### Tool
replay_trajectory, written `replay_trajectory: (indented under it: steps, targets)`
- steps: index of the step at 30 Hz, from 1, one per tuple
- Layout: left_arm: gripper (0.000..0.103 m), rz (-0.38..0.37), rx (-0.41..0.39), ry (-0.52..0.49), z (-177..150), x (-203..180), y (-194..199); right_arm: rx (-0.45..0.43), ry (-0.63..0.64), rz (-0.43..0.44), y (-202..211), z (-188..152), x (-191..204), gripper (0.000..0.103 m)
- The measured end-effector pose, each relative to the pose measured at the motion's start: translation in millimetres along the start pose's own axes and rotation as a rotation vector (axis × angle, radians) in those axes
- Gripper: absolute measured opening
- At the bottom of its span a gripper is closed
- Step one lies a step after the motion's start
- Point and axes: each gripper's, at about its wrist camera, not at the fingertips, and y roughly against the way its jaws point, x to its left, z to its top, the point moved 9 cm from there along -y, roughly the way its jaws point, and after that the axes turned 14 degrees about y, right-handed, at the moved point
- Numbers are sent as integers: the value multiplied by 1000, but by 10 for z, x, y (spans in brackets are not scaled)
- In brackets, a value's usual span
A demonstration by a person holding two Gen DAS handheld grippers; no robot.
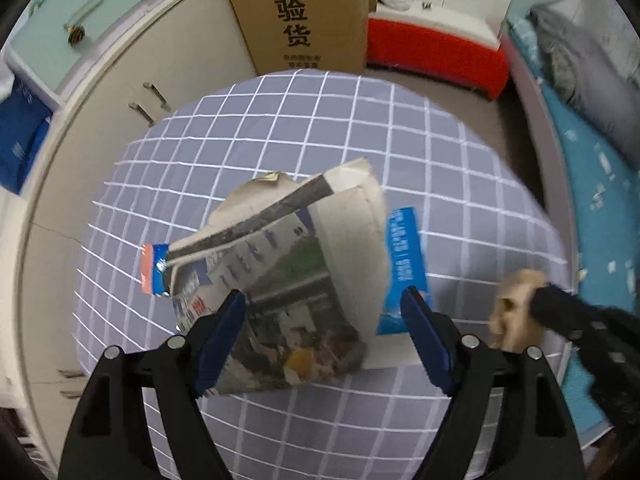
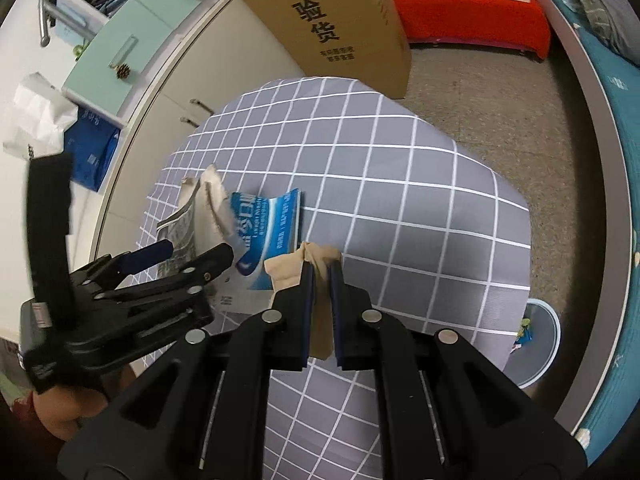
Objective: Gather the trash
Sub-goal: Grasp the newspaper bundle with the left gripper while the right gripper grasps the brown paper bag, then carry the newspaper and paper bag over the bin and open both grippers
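Left gripper (image 1: 324, 304) stands wide, its blue pads either side of a folded newspaper (image 1: 280, 280) at centre frame; the left pad sits at the paper's edge, the right pad is clear of it, so nothing is gripped. The newspaper lies on a grey checked tablecloth (image 1: 460, 184), partly over a blue leaflet (image 1: 406, 248). A small blue-and-orange wrapper (image 1: 154, 270) shows at the newspaper's left edge.

Right gripper (image 2: 320, 276) is nearly closed and pinches a crumpled tan paper (image 2: 308, 260), lower centre of the right wrist view, lifted just beside the leaflet's near edge.

Cloth to the right of the papers is bare up to its far edge. A cardboard box (image 2: 340, 20) stands at the cloth's upper edge, a red stool (image 2: 472, 20) beyond it. A round bin (image 2: 540, 344) sits off the cloth's lower right corner. Cabinets (image 2: 192, 76) border the left side.
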Motion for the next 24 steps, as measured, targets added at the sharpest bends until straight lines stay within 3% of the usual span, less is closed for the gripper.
replay_trajectory:
  steps: [3, 8, 15, 24]
  targets:
    - [42, -15, 3, 4, -1, 48, -1, -4, -21, 4, -17, -26, -25, 9]
    - [21, -96, -32, 59, 64, 176, 285, -4, -21, 28, -46, -26, 59, 9]
    - [12, -109, -102, 169, 53, 526, 617, -12, 38, 77, -41, 67, 346, 9]
    - [11, -72, -213, 294, -160, 807, 1147, -24, 106, 141, 163, -57, 514, 9]
